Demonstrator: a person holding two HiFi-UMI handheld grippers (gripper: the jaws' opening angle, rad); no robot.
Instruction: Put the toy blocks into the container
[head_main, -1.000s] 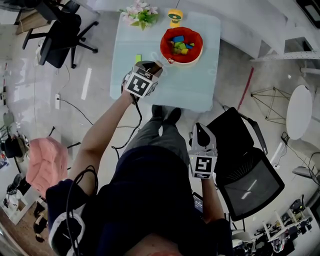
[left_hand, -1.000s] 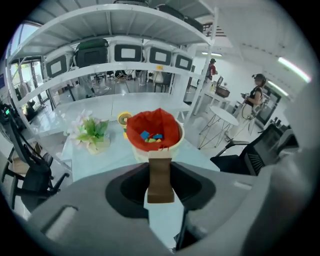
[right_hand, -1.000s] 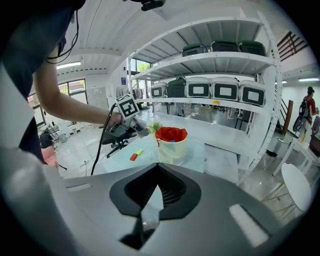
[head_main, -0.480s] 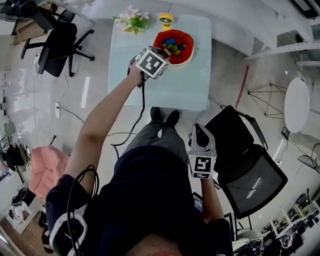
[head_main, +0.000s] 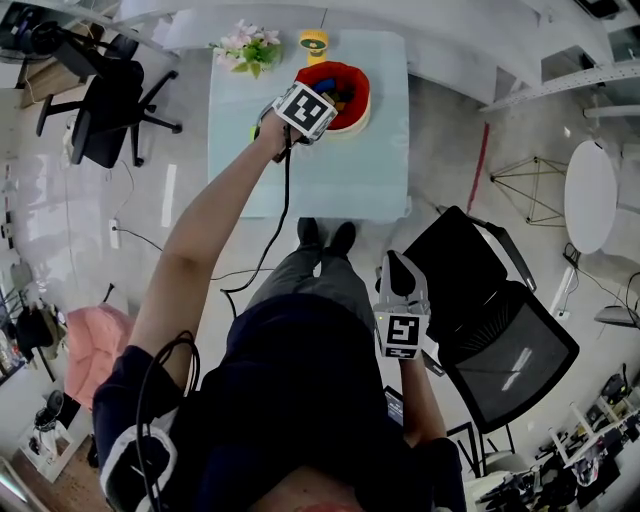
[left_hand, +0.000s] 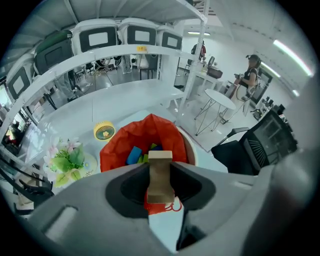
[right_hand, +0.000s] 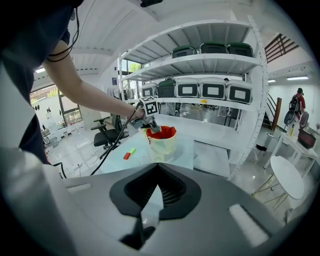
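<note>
Your left gripper (left_hand: 160, 192) clamps wooden block (left_hand: 160, 165) by flat sides, at near rim of red-lined bucket (left_hand: 115, 150). Block looks light, stiff, unbreakable — side grip suits. Right gripper (right_hand: 149, 210) closed, empty.

pink-and-white flowers (head_main: 243, 45) near a small yellow fan (head_main: 313, 42), black office chair (head_main: 100, 110) at left, round white table (head_main: 590, 195) at right
</note>
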